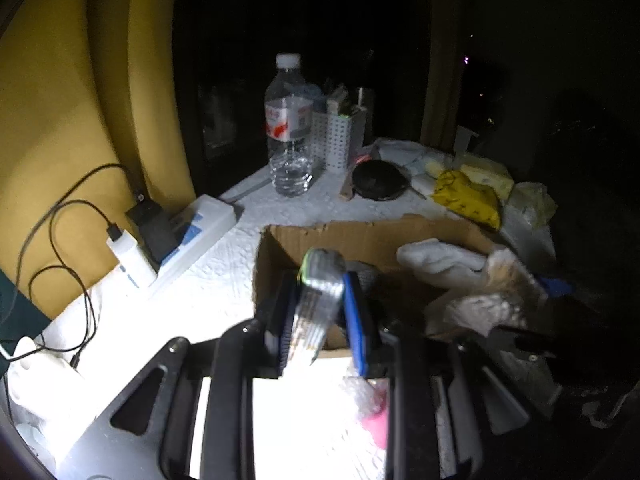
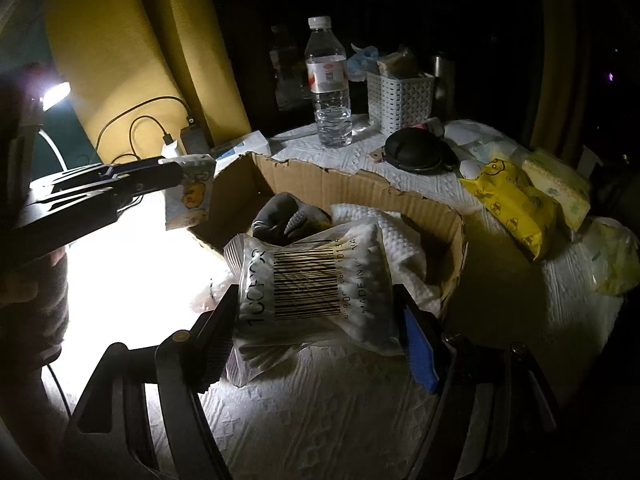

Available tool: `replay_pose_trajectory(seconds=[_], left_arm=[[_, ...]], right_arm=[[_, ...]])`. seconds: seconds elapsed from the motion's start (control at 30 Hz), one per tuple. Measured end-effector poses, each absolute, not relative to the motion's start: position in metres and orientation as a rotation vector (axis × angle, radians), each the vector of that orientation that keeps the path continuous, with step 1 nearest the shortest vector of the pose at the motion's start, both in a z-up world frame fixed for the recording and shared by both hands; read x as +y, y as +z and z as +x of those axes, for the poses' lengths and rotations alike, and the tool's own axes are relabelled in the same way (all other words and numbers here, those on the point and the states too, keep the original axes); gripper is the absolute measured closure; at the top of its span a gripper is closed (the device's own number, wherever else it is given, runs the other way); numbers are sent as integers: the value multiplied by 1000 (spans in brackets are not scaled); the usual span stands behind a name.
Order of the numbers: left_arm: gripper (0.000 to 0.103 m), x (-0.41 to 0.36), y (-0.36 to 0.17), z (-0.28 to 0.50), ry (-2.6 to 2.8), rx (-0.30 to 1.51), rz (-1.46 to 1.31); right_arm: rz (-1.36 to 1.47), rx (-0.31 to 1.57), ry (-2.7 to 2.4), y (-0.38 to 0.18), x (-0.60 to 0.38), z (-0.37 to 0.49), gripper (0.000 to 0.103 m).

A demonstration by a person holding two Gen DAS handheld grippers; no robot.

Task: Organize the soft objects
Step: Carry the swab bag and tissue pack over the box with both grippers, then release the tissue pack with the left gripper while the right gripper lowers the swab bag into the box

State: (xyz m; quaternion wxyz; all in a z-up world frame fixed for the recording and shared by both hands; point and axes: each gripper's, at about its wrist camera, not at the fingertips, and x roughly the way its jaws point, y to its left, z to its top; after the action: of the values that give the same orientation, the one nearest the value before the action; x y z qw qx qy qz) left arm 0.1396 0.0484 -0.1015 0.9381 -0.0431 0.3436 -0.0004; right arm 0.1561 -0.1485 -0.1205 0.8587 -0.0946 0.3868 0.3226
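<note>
At far left a lamp (image 2: 56,95) glares over the white cloth; the left gripper (image 2: 188,172) is clamped on a small tissue pack (image 2: 190,196) just beside the cardboard box (image 2: 360,184). The right gripper (image 2: 320,320) grips a bag of cotton swabs (image 2: 316,284) at the box's near edge, and a yellow pack (image 2: 512,204) lies at right
</note>
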Motion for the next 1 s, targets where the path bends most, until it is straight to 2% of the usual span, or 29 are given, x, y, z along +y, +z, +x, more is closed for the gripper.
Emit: replay_pose_trajectory(seconds=[0.43, 0.57, 0.67, 1.0], left_arm=[[77, 73, -141, 181, 57, 785, -153], [59, 79, -146, 181, 93, 790, -139], [52, 80, -145, 177, 95, 785, -131], [51, 82, -155, 173, 108, 829, -87]], right_arm=[[-164, 798, 668, -123, -147, 178, 28], [-168, 806, 667, -125, -142, 181, 28], [-170, 810, 662, -126, -136, 184, 28], [-171, 826, 672, -131, -109, 191, 28]])
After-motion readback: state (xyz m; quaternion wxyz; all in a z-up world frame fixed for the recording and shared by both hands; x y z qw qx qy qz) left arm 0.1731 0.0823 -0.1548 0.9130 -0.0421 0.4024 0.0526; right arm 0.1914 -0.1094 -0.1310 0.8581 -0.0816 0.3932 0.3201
